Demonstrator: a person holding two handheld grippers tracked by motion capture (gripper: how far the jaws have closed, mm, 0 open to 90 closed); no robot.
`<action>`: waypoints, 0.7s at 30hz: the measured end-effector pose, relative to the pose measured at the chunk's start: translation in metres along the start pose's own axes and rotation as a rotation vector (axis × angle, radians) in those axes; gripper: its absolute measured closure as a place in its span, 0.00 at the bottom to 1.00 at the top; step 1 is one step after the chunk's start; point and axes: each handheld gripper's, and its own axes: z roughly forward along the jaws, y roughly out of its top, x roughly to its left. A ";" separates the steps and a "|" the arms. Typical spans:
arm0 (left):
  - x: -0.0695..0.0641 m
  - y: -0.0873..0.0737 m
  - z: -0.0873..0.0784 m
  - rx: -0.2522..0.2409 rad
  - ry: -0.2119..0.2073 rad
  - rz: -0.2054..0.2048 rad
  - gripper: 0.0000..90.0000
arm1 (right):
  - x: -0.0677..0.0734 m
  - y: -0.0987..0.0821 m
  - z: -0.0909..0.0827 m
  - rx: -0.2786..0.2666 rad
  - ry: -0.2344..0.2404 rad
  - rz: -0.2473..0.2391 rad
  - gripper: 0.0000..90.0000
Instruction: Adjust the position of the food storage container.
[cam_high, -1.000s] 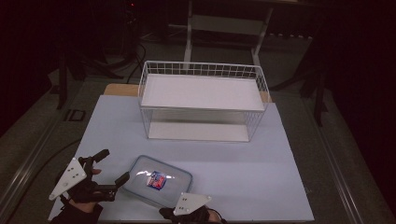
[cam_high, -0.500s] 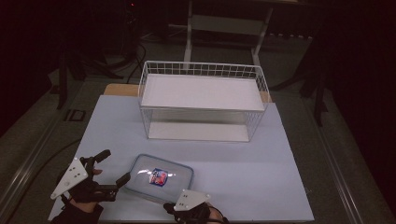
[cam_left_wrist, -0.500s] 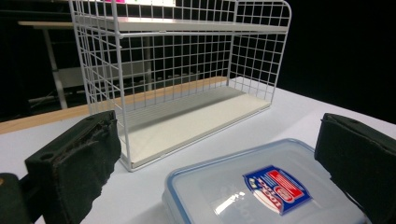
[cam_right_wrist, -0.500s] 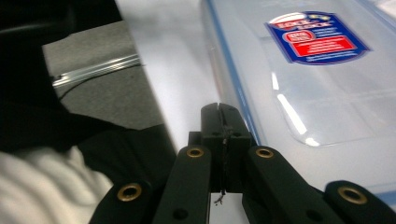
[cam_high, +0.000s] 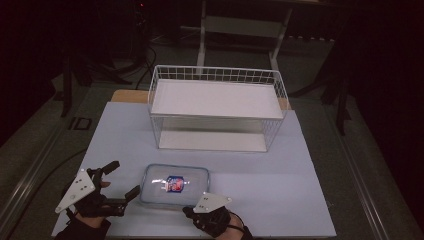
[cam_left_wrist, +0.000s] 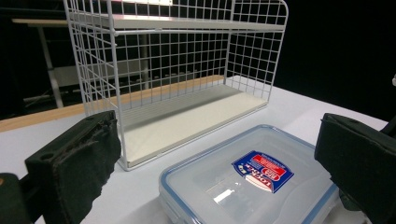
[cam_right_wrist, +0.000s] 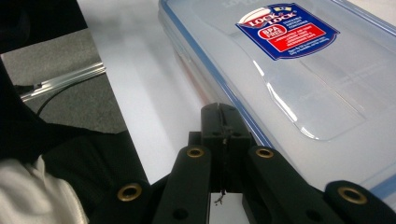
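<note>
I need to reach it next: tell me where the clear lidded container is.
In the high view the clear lidded container lies on the table's near edge, left of centre, in front of the wire rack, between the two hand-held grippers.

White table (cam_high: 300, 190) carries a white wire rack (cam_high: 216, 107) at the back and a clear lidded container (cam_high: 174, 185) flat near the front edge.

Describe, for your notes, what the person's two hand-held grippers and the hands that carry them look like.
Both are black two-jaw tools. The left gripper carries a grey three-cornered plate dotted with small marks, and its blocky jaw pads look like rough dark foam. The right gripper bears the same kind of plate, with brass-coloured rivets on its black links. Both hands wear black gloves.
</note>
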 end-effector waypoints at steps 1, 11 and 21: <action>0.000 0.000 0.000 0.000 0.000 0.000 0.00 | -0.001 0.000 0.000 0.001 -0.007 0.005 1.00; 0.001 0.000 0.003 0.036 -0.041 -0.011 0.00 | -0.005 0.003 -0.009 -0.045 0.036 0.031 0.95; 0.030 -0.003 -0.010 0.116 -0.105 -0.086 0.39 | -0.029 0.019 -0.049 -0.200 0.060 0.077 0.18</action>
